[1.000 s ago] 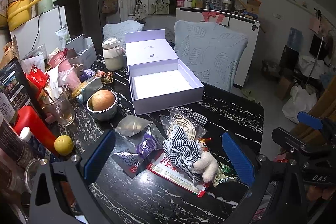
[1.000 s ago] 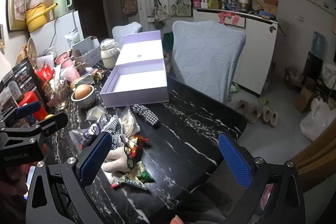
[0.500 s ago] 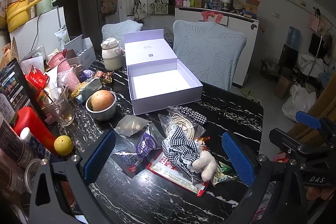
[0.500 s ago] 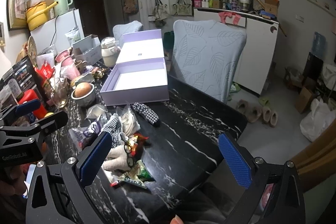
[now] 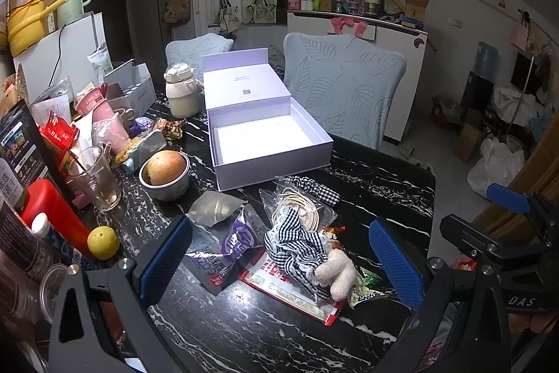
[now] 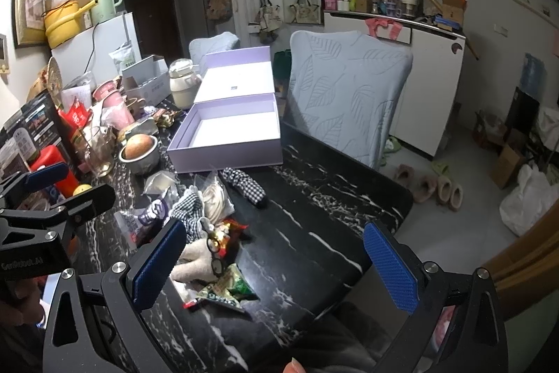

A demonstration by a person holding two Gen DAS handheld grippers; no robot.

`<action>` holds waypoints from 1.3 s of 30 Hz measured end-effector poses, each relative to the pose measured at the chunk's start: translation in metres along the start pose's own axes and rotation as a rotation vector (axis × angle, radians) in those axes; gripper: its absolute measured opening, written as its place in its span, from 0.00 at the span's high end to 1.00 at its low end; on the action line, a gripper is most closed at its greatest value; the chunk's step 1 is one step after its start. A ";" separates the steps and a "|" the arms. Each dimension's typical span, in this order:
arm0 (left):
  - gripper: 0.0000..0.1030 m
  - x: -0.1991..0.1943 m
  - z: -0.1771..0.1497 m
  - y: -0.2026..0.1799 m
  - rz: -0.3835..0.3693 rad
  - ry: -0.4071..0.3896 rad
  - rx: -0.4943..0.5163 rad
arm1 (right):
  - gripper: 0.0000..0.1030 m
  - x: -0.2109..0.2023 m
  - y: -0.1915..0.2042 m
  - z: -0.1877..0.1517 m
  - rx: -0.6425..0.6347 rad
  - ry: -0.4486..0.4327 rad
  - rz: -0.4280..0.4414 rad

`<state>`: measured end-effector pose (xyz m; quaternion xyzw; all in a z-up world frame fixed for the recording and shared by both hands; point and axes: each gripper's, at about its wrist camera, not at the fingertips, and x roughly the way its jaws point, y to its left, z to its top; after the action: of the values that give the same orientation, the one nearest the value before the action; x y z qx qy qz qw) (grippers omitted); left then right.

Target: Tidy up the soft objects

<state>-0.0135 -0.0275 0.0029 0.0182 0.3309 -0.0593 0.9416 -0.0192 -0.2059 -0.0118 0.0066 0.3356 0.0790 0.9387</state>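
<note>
A small cream plush toy in a black-and-white checked cloth (image 5: 316,256) lies on the black marble table between the fingers of my open, empty left gripper (image 5: 277,263). A checked scrunchie (image 5: 314,189) lies just beyond it. An open lilac box (image 5: 269,142), empty, stands further back. In the right wrist view the plush (image 6: 195,254) wears small glasses and lies by the left finger of my open, empty right gripper (image 6: 274,264). The scrunchie (image 6: 246,186) and box (image 6: 227,135) lie beyond.
Snack wrappers (image 5: 290,285) and a bag of cream hair ties (image 5: 297,208) lie around the plush. A bowl with an apple (image 5: 164,172), a glass (image 5: 94,179), a red bottle (image 5: 52,208) and a lemon (image 5: 102,242) crowd the left side. A covered chair (image 6: 349,93) stands behind the table.
</note>
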 end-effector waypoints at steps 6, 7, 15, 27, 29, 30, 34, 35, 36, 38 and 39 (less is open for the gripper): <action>0.00 0.001 -0.001 -0.001 0.001 0.000 0.000 | 0.00 -0.001 -0.002 0.002 0.010 0.000 0.004; 0.00 0.001 -0.001 0.000 0.001 -0.001 0.000 | 0.00 -0.001 -0.003 0.002 0.013 0.001 0.005; 0.00 0.003 -0.004 -0.004 -0.014 0.006 -0.002 | 0.00 0.003 -0.009 0.002 0.036 0.013 0.022; 0.00 0.017 -0.011 -0.014 -0.034 0.025 0.017 | 0.00 0.016 -0.018 -0.004 -0.012 0.027 0.101; 0.00 0.021 -0.013 -0.016 -0.039 0.030 0.008 | 0.00 0.020 -0.020 -0.004 -0.023 0.039 0.118; 0.00 0.024 -0.015 -0.016 -0.038 0.034 0.005 | 0.00 0.022 -0.020 -0.005 -0.028 0.044 0.127; 0.00 0.035 -0.024 -0.016 -0.027 0.066 -0.019 | 0.00 0.030 -0.024 -0.011 -0.040 0.067 0.161; 0.00 0.038 -0.027 -0.015 -0.026 0.077 -0.030 | 0.00 0.033 -0.024 -0.014 -0.045 0.076 0.171; 0.00 0.041 -0.030 -0.014 -0.022 0.087 -0.041 | 0.00 0.036 -0.024 -0.016 -0.049 0.084 0.181; 0.00 0.046 -0.036 -0.012 -0.013 0.102 -0.064 | 0.00 0.042 -0.024 -0.021 -0.060 0.102 0.205; 0.00 0.048 -0.038 -0.011 -0.008 0.108 -0.071 | 0.00 0.046 -0.023 -0.025 -0.069 0.114 0.224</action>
<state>-0.0015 -0.0402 -0.0572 -0.0135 0.3834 -0.0502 0.9221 0.0034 -0.2231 -0.0612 0.0074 0.3824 0.1951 0.9031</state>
